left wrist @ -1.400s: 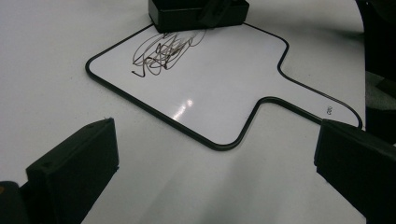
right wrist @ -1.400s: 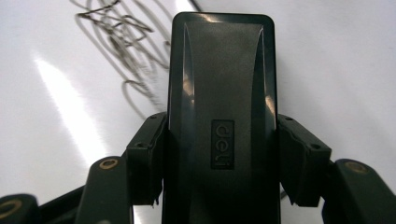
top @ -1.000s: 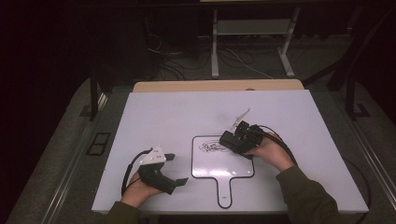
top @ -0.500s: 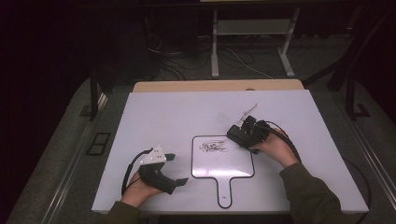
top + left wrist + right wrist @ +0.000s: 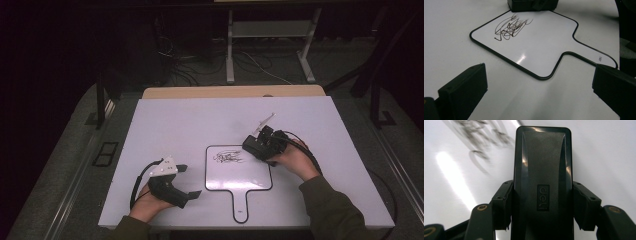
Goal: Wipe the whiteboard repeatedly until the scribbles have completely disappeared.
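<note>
Job: rub the black scribble (image 5: 228, 157) off the small white paddle-shaped board with a black rim (image 5: 239, 172)
Where the board is: flat on the big white table (image 5: 165, 125), between the two hands, its handle pointing at the person
Where the scribble is: near the top left part of the board, a messy tangle of lines, not rubbed out yet
Right gripper (image 5: 256, 145): its two jaws are squeezed tight on the sides of the black plastic eraser block (image 5: 542, 177), which sits straight between them
Where the eraser is: at the top right edge of the board, just beside the scribble
Left gripper (image 5: 191, 181): jaws wide apart, nothing in them, resting on the table near the board's left side
How to do it well: I think the eraser should go flat on the board, then slide sideways over all the lines with a soft push
Watch out: the board may slip if pushed hard; the free gripper could hold down the handle (image 5: 241, 202)
</note>
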Motion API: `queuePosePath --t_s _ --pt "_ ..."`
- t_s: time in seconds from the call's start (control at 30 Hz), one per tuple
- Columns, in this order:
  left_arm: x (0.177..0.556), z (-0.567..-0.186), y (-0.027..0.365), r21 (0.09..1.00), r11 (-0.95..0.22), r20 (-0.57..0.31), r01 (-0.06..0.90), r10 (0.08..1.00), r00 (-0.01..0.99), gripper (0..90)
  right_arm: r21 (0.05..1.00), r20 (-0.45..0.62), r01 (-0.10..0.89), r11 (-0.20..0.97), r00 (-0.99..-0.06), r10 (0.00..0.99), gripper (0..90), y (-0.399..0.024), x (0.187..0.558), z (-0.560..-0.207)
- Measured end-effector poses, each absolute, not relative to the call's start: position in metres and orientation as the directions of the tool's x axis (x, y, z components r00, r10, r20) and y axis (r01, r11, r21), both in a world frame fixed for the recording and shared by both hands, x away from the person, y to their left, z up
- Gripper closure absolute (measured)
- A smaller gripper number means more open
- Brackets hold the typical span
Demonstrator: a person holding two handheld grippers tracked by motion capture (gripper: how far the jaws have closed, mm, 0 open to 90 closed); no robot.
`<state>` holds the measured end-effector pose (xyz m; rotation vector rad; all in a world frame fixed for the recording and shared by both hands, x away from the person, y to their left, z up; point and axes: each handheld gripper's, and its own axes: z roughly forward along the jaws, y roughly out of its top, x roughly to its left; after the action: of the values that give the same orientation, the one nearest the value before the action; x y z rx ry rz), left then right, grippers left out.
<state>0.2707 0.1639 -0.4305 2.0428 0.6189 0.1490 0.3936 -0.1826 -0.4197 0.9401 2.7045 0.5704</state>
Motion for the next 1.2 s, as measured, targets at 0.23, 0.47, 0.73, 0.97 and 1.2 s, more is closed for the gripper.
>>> queuePosePath --t_s 0.23,0.47,0.73,0.97,1.2 --pt "0.271 -0.431 0.164 0.834 -0.412 -0.142 0.367 0.483 0.864 0.0 0.435 -0.108 0.556 0.709 -0.749 0.654 38.8 -0.189 0.400 -0.420" --pt "0.271 -0.431 0.163 0.833 -0.413 -0.141 0.367 0.483 0.864 0.0 0.429 -0.081 0.550 0.717 -0.767 0.637 38.8 -0.183 0.395 -0.420" --pt "0.270 -0.430 0.164 0.834 -0.412 -0.141 0.367 0.483 0.864 0.0 0.426 -0.087 0.552 0.717 -0.764 0.639 38.7 -0.183 0.394 -0.420" --pt "0.271 -0.431 0.164 0.835 -0.410 -0.142 0.366 0.482 0.865 0.0 0.419 -0.097 0.563 0.712 -0.752 0.652 38.8 -0.187 0.396 -0.419" --pt "0.271 -0.431 0.163 0.834 -0.411 -0.143 0.368 0.483 0.864 0.0 0.419 -0.079 0.538 0.731 -0.781 0.620 38.7 -0.175 0.393 -0.419"
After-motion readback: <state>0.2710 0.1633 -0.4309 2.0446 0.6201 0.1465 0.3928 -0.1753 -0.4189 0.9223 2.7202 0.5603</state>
